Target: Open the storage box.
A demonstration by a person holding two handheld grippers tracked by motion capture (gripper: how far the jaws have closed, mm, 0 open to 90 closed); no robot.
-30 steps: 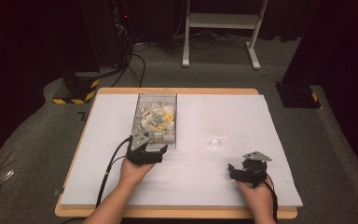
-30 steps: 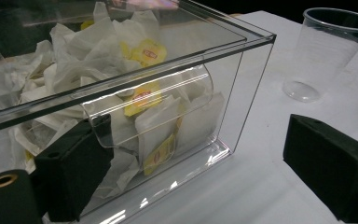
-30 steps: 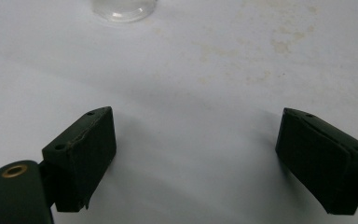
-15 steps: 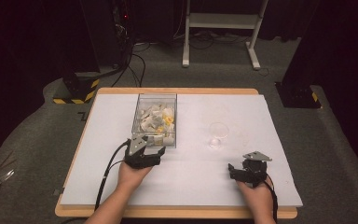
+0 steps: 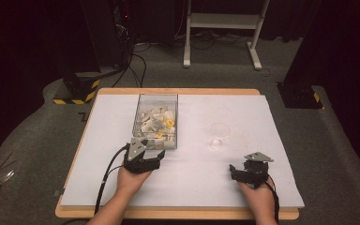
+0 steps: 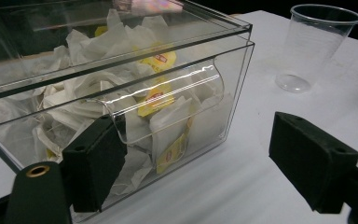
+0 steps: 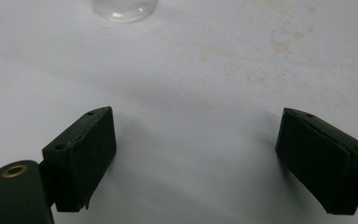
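Note:
A clear plastic box (image 5: 155, 119) (image 6: 121, 70) of white and yellow tea bags (image 6: 161, 100) stands at mid-table. My left gripper (image 5: 153, 157) (image 6: 200, 149) is at its near front wall and is open. Its jaws have just been closing. The box's curved clear front lip (image 6: 177, 81) lies between them; one pad (image 6: 95, 163) is against the wall and the other (image 6: 310, 163) stands off to the side over bare table. A clear empty cup (image 5: 219, 133) (image 6: 319, 44) (image 7: 123, 9) stands right of the box. My right gripper (image 5: 234, 171) (image 7: 196, 140) rests open near the front edge, with nothing between its pads.
The white table cover (image 5: 281, 140) runs to a wooden rim (image 5: 178, 213). Faint stains (image 7: 284, 42) mark the cover beyond the right gripper. A cable (image 5: 105, 180) trails from the left gripper toward the front edge. A white stand (image 5: 222, 28) and dark equipment lie beyond the table.
The left gripper has shifted a little at the box's front wall and its jaws have narrowed slightly. The right gripper has stayed where it was.

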